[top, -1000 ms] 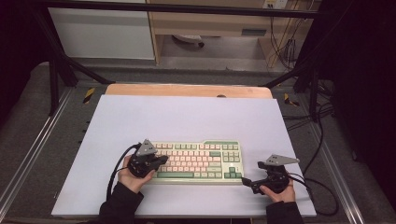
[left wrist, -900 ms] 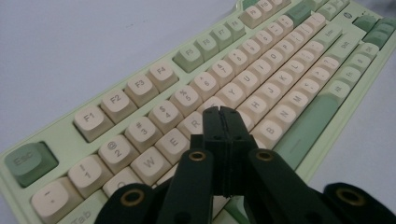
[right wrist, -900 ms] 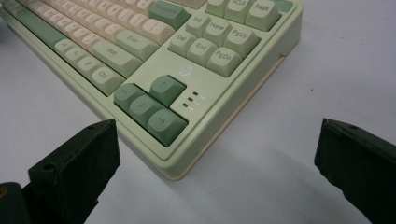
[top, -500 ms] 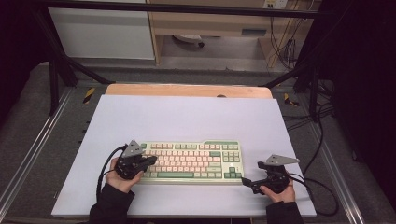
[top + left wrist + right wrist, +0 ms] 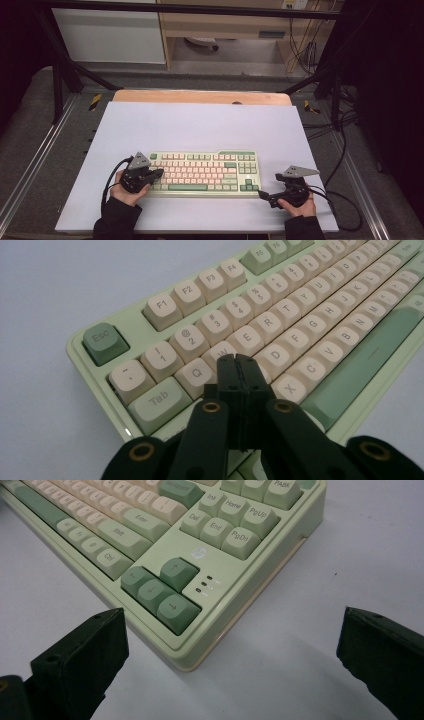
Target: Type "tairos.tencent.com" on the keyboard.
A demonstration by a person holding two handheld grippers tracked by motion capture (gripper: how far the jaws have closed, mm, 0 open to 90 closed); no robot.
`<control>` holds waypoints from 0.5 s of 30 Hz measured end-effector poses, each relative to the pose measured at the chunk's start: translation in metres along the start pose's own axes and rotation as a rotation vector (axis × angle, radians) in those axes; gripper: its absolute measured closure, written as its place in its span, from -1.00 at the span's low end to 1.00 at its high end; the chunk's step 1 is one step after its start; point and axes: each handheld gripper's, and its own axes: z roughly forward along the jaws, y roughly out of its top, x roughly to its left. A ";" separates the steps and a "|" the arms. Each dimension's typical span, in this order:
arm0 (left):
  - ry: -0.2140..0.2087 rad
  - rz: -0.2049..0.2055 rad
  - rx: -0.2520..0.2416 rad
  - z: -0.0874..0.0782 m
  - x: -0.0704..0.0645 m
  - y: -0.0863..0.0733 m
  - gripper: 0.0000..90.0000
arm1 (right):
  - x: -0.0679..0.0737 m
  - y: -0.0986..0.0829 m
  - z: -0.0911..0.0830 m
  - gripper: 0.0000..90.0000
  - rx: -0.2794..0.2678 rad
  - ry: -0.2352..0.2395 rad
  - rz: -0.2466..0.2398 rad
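At the lower left of the high view, the left hand-held gripper point(image 5: 159, 173) has its jaws pressed together, empty, tips over the W key point(image 5: 221, 353) of the green-and-cream keyboard point(image 5: 205, 172) lying at the bench's point(image 5: 200, 125) near edge. Lower right, the right hand-held gripper point(image 5: 261, 193) gapes wide, holding nothing, just beside the keyboard's corner. Best to press straight down, one key only.

Ahead of the left gripper point(image 5: 239, 371), whose jaws are pressed together, the keyboard point(image 5: 205, 173) blocks the way: its Q, W and Tab keys lie right under and beyond the tips. To their left, past the Esc corner, the tabletop point(image 5: 200, 125) is bare. The right gripper point(image 5: 232, 645) has its jaws spread wide, and the keyboard's arrow-key corner stands between and ahead of them. To their right and beneath them lies bare tabletop. Beyond the keyboard the white surface lies bare to the far edge.
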 end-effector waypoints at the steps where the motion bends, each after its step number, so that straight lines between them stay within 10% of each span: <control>1: -0.002 -0.001 -0.003 0.000 0.000 0.000 1.00 | 0.000 0.000 0.000 -0.98 0.000 0.000 0.000; 15: 0.006 0.006 0.001 0.002 -0.001 -0.002 1.00 | 0.000 0.000 0.000 -0.98 0.004 -0.001 0.004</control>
